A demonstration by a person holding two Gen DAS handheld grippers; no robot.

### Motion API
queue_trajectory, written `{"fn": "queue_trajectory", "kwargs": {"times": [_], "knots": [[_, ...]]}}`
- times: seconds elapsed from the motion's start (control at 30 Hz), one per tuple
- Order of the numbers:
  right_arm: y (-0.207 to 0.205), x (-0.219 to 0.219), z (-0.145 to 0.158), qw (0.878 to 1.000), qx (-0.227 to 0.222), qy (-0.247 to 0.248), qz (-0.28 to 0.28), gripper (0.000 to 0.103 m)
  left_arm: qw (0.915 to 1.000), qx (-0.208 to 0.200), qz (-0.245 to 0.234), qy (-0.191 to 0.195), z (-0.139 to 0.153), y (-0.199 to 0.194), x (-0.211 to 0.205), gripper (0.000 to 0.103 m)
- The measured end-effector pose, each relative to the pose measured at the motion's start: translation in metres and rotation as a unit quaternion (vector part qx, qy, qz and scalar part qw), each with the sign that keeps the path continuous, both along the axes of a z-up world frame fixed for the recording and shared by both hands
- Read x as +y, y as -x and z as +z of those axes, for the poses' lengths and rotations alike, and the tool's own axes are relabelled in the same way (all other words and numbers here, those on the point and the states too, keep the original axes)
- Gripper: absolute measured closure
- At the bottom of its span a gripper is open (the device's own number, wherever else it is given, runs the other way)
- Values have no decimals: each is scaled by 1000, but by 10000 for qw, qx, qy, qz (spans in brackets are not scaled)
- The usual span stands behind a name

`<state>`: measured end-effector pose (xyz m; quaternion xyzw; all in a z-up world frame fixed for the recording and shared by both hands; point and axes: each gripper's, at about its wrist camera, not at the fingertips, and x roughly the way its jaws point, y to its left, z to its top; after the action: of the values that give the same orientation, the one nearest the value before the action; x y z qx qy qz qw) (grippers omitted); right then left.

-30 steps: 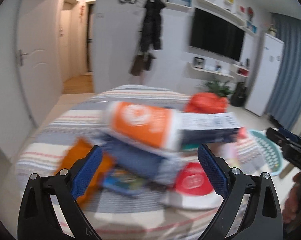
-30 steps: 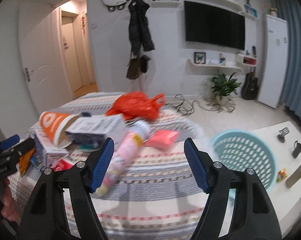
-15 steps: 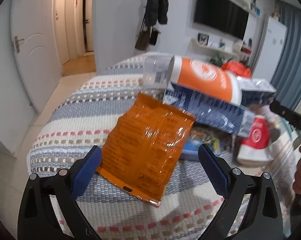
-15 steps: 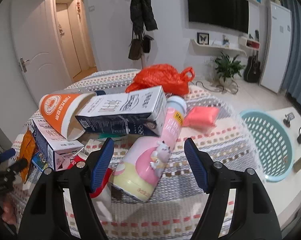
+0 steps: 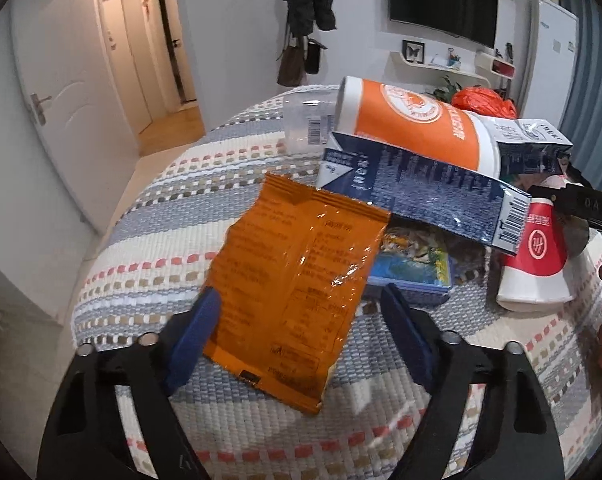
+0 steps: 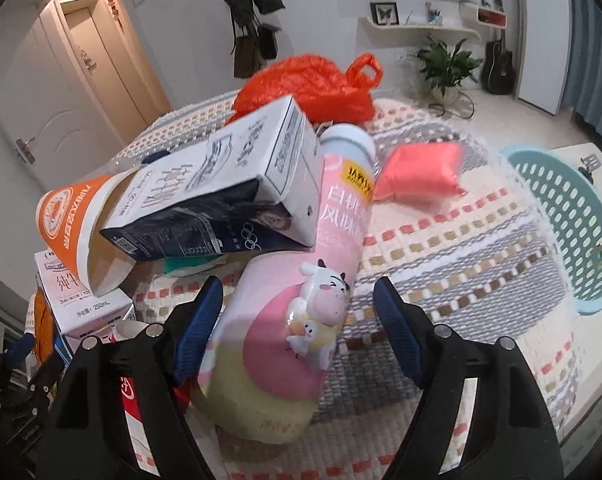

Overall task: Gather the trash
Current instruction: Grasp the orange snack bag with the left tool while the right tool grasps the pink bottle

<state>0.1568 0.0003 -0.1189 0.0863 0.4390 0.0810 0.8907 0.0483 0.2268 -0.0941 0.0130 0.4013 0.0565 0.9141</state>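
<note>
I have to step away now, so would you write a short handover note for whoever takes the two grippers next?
Left gripper: jaws closing around the orange snack packet, not yet pinching it.
Right gripper: jaws opening, straddling the pink bottle, no grip.
Cartons, cups and the red bag lie piled on the striped cloth.
The teal basket holds no trash that shows.
Done: nothing binned. Left: everything.
</note>
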Motion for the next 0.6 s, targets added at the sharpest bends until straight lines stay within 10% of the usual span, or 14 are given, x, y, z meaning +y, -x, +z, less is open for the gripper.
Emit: {"fn": "queue_trajectory", "kwargs": {"times": [0.27, 0.6], "knots": [[10, -1, 0, 9992, 23, 230, 336, 55, 9995, -35, 212, 210, 0, 5, 10, 48], [35, -40, 7, 9984, -42, 126, 556, 56, 9982, -301, 348, 389, 9, 16, 12, 74]]}}
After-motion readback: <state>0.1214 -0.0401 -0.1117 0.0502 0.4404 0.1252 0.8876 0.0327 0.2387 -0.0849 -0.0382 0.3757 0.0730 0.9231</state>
